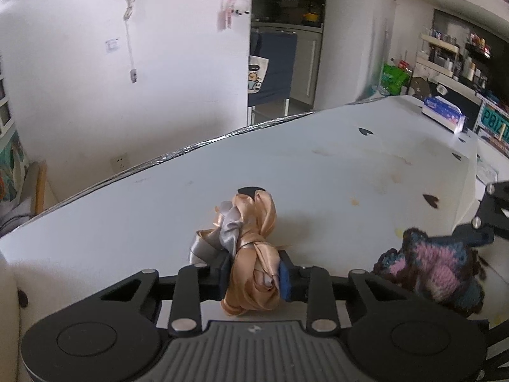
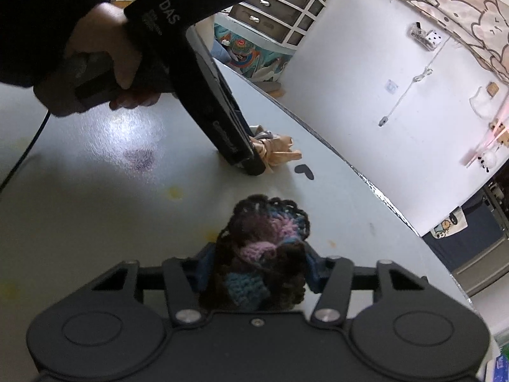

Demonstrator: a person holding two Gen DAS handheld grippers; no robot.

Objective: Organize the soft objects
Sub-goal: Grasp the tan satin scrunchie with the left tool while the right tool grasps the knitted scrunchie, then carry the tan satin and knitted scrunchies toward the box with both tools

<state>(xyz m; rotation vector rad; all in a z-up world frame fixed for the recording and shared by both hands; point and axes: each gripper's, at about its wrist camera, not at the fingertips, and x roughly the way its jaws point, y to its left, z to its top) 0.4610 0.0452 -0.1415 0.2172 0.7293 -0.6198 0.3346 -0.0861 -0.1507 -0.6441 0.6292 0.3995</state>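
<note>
The left gripper (image 1: 253, 278) squeezes the shiny tan scrunchie (image 1: 251, 254) on the table (image 1: 318, 172). The right gripper (image 2: 254, 273) squeezes the dark yarn piece (image 2: 264, 248) just beside it. Bare table stretches ahead to the far edge.

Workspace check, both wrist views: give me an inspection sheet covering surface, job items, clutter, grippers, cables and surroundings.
Surface: pale table with yellowish stains, small dark heart-shaped marks and a foil-taped far edge.
Job's things: satin scrunchie bundle, peach and grey; crocheted piece, dark with pink and blue.
Clutter: tissue box at the far corner.
Grippers: left gripper shut on the satin scrunchie bundle; right gripper has the crocheted piece pressed between its pads.
Cables: dark cable trailing from the person's hand; white cord hanging on the wall.
Surroundings: white wall, doorway, shelves with household goods, drawer unit.
</note>
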